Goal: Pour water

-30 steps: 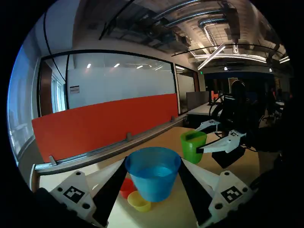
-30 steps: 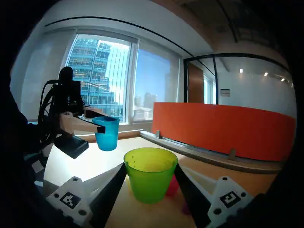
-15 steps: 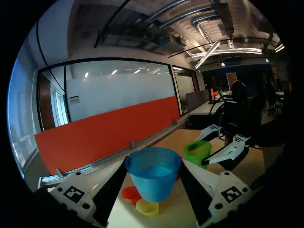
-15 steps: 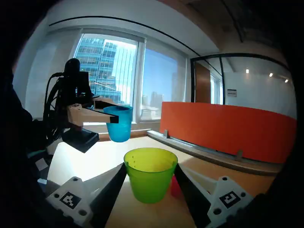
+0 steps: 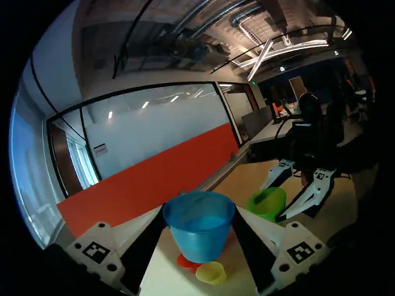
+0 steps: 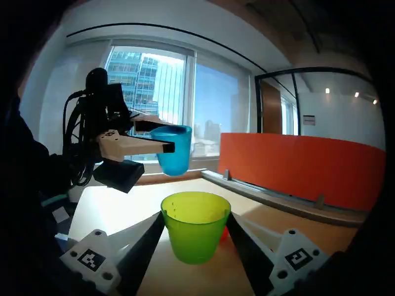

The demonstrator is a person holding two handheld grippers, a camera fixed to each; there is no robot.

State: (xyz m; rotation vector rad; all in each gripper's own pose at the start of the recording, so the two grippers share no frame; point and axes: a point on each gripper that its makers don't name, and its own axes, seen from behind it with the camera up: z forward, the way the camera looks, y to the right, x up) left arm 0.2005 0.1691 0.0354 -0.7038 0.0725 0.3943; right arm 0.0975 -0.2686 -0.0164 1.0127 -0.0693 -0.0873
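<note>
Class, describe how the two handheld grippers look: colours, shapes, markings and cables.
The left gripper and right gripper match: white wedge-shaped fingers with black inner pads, each bearing a square black-and-white marker. Black cables loop behind the left gripper's dark body.

An open-plan office, shown by an orange partition (image 6: pixel 306 167) fixed along the desk (image 6: pixel 123 212), a glass-walled room (image 5: pixel 158 128) seen behind it, exposed ducts (image 5: pixel 197 22) and strip lights (image 5: pixel 260 58) hung above it, tower-view windows (image 6: pixel 148 84) set beside it.

blue cup (image 5: pixel 199 232): translucent plastic, glossy | green cup (image 6: pixel 195 232): translucent plastic, smooth | table (image 6: pixel 148 200): pale wood look, smooth, slight sheen | partition (image 6: pixel 306 167): matt panel | window (image 6: pixel 217 113): glass
</note>
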